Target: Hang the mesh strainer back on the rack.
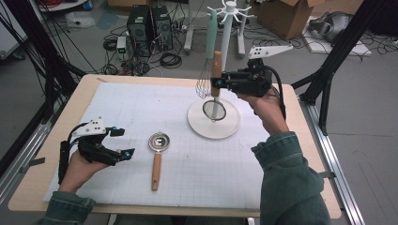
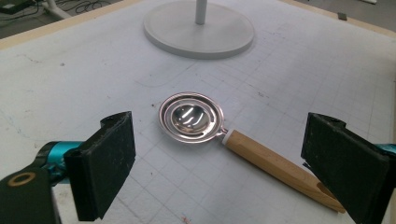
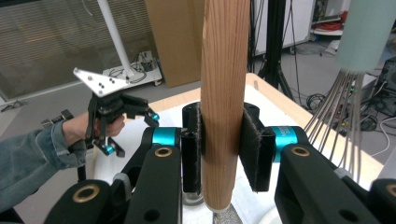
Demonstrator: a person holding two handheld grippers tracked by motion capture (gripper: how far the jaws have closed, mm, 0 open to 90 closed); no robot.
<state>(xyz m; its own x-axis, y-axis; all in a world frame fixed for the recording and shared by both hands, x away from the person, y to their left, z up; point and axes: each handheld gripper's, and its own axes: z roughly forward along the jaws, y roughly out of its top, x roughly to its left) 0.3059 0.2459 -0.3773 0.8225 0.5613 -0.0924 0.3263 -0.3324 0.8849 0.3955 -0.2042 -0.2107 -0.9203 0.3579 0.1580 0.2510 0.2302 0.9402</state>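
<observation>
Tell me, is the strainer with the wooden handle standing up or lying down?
Standing up. The right tongs grip the strainer by its handle, mesh hanging straight down over the rack's base.

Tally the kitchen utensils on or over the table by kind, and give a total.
Wooden-handled mesh strainer, held in the right gripper: 1
Whisk with pale green handle, hanging on the rack: 1
Wooden-handled perforated metal spoon, lying on the mat: 1
Total: 3

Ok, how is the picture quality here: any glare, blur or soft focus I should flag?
Left gripper view: bright glints off the metal bowl of the egg separator, grid mat sharp. Right gripper view: the wooden handle is close but its grain is crisp; the whisk at the edge and the room behind look soft. High view: even light, faint shadows, small things low in detail.
</observation>
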